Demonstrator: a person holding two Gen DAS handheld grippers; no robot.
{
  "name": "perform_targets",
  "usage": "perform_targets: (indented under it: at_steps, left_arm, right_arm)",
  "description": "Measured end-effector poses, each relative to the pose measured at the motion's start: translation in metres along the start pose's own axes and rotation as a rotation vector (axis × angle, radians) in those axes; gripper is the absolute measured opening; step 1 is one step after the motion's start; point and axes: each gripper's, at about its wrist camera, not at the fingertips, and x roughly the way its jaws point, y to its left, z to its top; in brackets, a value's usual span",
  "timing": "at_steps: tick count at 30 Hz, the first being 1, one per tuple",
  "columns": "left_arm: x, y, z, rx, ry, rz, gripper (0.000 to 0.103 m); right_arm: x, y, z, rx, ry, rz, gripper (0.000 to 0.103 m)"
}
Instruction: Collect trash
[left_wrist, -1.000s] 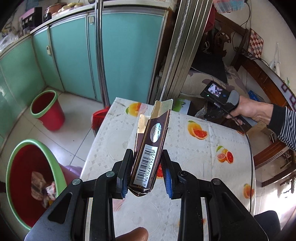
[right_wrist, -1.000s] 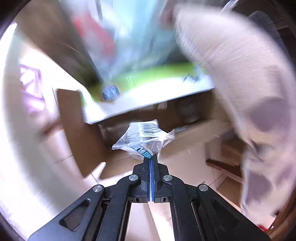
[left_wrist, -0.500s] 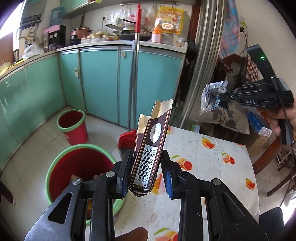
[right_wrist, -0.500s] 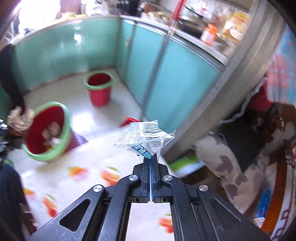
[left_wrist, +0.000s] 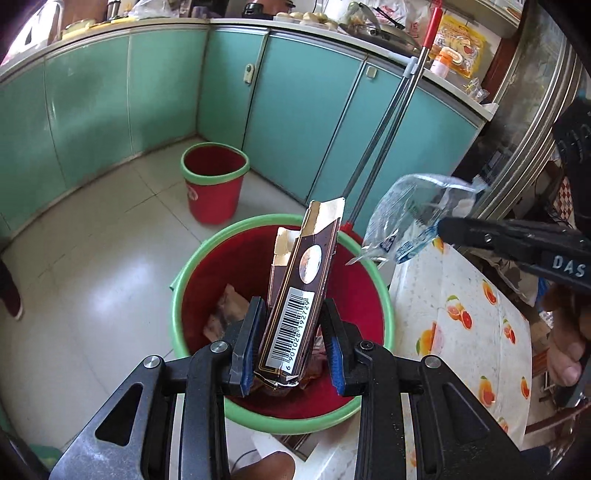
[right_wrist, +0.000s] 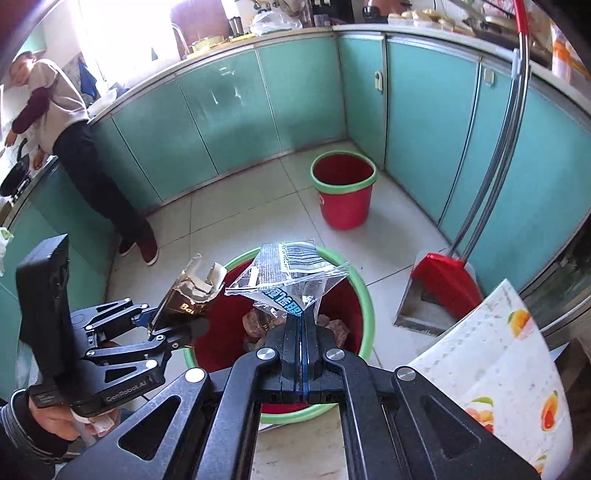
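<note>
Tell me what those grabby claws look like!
Each hand-held gripper is black plastic with silver bolts and blue finger pads. The left hand-held gripper says "GenRobot.AI", the right hand-held gripper says "DAS".

Left gripper (left_wrist: 291, 341): has swung from over the table (left_wrist: 476, 332) to above the large red bin (left_wrist: 192, 258); a second ago the fruit-print cloth lay beneath it.
Brown carton (left_wrist: 301, 295): now hangs over the bin's open mouth, where it earlier stood against the table top.
Right gripper (right_wrist: 302, 325): has come from off beside the table to right over the same bin.
Clear wrapper (right_wrist: 291, 277): now poised above the bin's rim, close beside the carton.
Bin contents (right_wrist: 258, 321): crumpled scraps now directly below both grippers.
</note>
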Motion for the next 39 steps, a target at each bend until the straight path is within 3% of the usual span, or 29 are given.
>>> perform_targets:
  at_steps: [3,4,5,6,7,8,9,10,13,17,22,33,39]
  left_arm:
    - [0.007,0.011,-0.007,-0.005,0.030,-0.012,0.037]
    - [0.010,0.012,-0.007,-0.005,0.041,-0.009,0.055]
    - [0.011,0.013,-0.007,-0.011,0.038,-0.001,0.081]
    - [0.010,0.015,-0.007,-0.020,0.025,0.004,0.090]
    - [0.008,0.016,-0.007,-0.030,0.010,0.004,0.102]
    - [0.005,0.017,-0.006,-0.037,-0.001,0.002,0.103]
    - [0.003,0.018,-0.005,-0.039,-0.002,0.005,0.103]
    - [0.001,0.017,-0.006,-0.033,-0.006,0.017,0.103]
    - [-0.010,0.012,-0.005,-0.001,-0.034,0.045,0.103]
    - [-0.039,-0.004,-0.006,0.047,-0.083,0.058,0.103]
    - [-0.089,-0.044,-0.011,0.097,-0.152,0.033,0.103]
    - [-0.217,-0.178,-0.038,0.270,-0.348,-0.002,0.103]
    - [-0.255,-0.218,-0.053,0.341,-0.393,0.008,0.103]
  right_arm:
    - [0.053,0.000,-0.017,-0.003,0.054,0.003,0.001]
    - [0.067,-0.005,-0.019,-0.003,0.081,-0.003,0.001]
    - [0.074,-0.004,-0.020,-0.003,0.095,-0.015,0.002]
    - [0.085,-0.011,-0.026,0.001,0.099,-0.021,0.008]
    - [0.087,-0.012,-0.028,0.008,0.100,-0.020,0.028]
    - [0.087,-0.012,-0.029,0.020,0.100,-0.015,0.045]
    - [0.087,-0.016,-0.031,0.030,0.095,-0.006,0.076]
    - [0.083,-0.016,-0.032,0.033,0.082,-0.002,0.084]
    - [0.073,-0.016,-0.039,0.016,0.058,-0.036,0.084]
    - [0.030,-0.009,-0.050,-0.004,-0.024,-0.106,0.084]
    - [-0.069,0.005,-0.072,0.040,-0.164,-0.227,0.084]
    - [-0.286,0.032,-0.165,0.167,-0.413,-0.555,0.085]
    - [-0.354,0.056,-0.200,0.205,-0.493,-0.589,0.086]
